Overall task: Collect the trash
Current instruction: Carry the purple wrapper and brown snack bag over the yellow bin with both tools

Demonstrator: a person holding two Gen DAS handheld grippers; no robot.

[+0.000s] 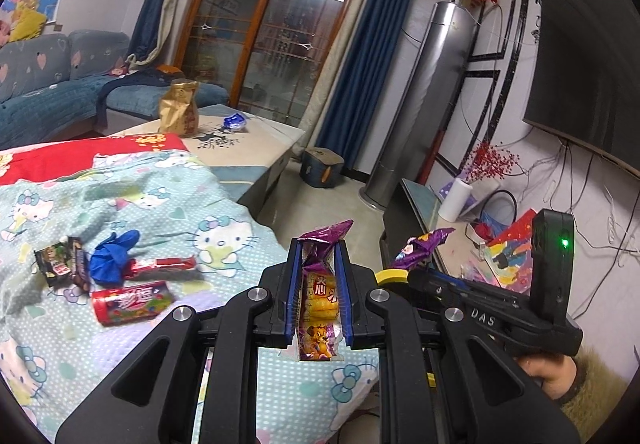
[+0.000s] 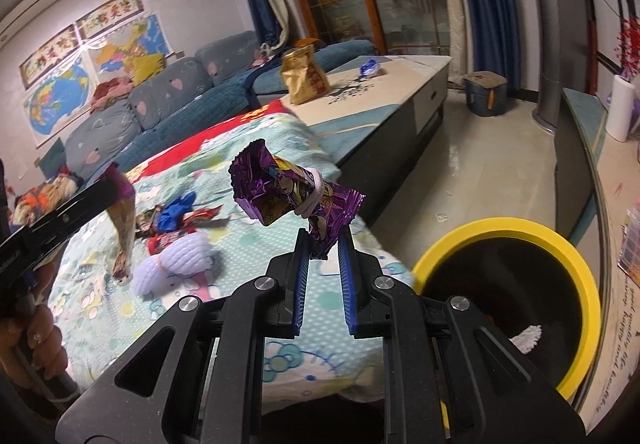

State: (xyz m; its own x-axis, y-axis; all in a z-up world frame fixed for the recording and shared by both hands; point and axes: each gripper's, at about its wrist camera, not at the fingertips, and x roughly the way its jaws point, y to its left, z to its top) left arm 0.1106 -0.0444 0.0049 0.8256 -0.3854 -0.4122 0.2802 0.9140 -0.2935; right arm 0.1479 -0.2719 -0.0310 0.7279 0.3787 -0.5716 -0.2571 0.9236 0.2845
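Wrappers sit clamped between both grippers' pads: left gripper (image 1: 319, 256) grips yellow-purple wrapper (image 1: 320, 296), right gripper (image 2: 323, 244) grips purple wrapper (image 2: 296, 188).

Clearance, as my claws see it:
- Yellow-rimmed bin (image 2: 508, 308), lower right: mouth open, nothing above it.
- Floor (image 2: 480, 172), right of centre: bare.
- Cat-print blanket (image 1: 168, 196), left: littered with a blue balloon (image 1: 110, 256) and a red tube (image 1: 132, 302).
- Low table (image 2: 400, 92), upper centre: gold bag (image 2: 304, 74) standing on it.
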